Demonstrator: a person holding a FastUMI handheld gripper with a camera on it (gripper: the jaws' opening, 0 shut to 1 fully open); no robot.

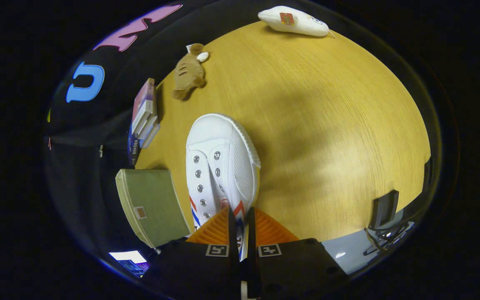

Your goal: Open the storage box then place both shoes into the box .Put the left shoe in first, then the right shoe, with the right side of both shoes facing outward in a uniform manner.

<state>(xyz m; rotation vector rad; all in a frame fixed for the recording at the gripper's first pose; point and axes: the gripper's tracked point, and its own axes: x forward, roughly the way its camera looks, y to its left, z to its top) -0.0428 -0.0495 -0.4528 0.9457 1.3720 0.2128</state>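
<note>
1. Gripper (240, 227) fingers sit nearly together, pinching the side wall of a white canvas sneaker (222, 166) near its heel.
2. That shoe is white mesh with metal eyelets, no laces, and red and blue stripes by the fingers.
3. Its long axis runs straight ahead of the fingers, toe pointing away, over the round wooden table (327, 125).
4. Just beside it sits the green storage box (152, 206), lid closed; contents hidden.
</note>
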